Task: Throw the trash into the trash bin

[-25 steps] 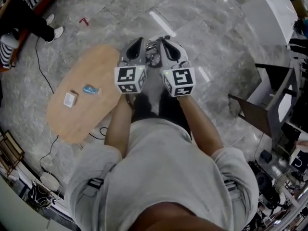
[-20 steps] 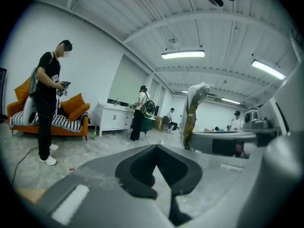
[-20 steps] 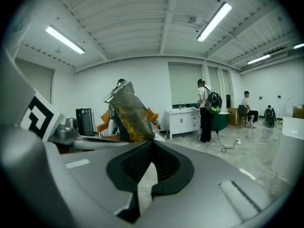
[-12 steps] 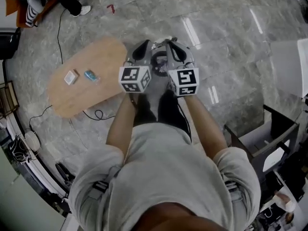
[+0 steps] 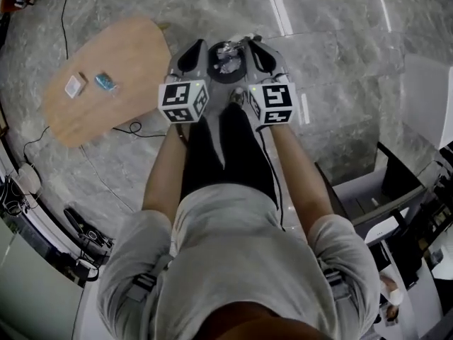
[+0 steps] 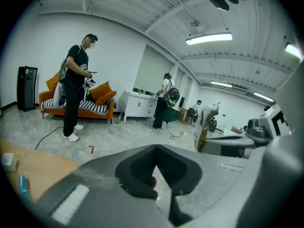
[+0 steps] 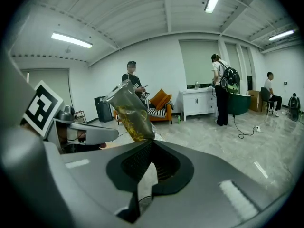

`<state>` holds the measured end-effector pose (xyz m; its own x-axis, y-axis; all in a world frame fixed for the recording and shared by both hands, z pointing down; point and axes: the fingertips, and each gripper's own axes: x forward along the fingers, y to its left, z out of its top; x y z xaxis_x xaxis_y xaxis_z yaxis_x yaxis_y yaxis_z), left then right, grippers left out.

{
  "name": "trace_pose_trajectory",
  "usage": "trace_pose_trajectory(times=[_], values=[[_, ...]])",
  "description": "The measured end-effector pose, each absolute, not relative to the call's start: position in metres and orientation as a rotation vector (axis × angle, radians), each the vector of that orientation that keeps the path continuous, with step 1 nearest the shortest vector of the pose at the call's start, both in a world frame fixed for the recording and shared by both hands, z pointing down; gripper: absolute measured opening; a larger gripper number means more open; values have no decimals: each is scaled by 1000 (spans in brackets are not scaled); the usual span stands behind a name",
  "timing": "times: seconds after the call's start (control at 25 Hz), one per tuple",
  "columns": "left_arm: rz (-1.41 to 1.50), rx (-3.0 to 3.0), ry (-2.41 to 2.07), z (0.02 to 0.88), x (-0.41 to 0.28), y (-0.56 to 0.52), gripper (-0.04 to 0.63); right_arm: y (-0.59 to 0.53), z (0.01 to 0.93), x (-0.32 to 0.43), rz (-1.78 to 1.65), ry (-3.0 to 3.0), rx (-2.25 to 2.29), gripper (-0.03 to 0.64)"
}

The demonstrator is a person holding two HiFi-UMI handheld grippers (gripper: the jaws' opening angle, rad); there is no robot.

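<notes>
Head view: the wooden table (image 5: 124, 52) has slid off to the upper left of my view compared with a second ago. The white thing (image 5: 74, 85) and the blue thing (image 5: 106, 82) are still lying on it, so I'm turning away from it. My left gripper (image 5: 199, 48) and right gripper (image 5: 256, 48) ride close together out in front of my legs, with the crinkly plastic wrapper (image 5: 228, 55) right at their tips.

Left gripper view: my jaws are pressed together and I can't make out anything between them. There's just open floor, people and an orange sofa (image 6: 102, 91) ahead.

Right gripper view: these jaws stay clamped on the wrapper's lower edge, and the rest of it sticks up past the tips.

No trash bin shows in any view, so I reckon I'm only carrying the trash for now and still have to find the bin.
</notes>
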<state>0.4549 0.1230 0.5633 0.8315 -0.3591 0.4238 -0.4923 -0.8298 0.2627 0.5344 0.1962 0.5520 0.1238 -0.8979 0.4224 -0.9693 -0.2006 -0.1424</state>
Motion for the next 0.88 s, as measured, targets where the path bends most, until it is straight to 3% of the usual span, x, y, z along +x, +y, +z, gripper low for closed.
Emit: trace_pose_trajectory(times=[0.56,0.88], values=[[757,2505,-550,803,432,145,18,207,809,493,897,-1795,1950,8],[865,2376,-526,910,407,167,18,209,897,470,938,-1787,1836,8]])
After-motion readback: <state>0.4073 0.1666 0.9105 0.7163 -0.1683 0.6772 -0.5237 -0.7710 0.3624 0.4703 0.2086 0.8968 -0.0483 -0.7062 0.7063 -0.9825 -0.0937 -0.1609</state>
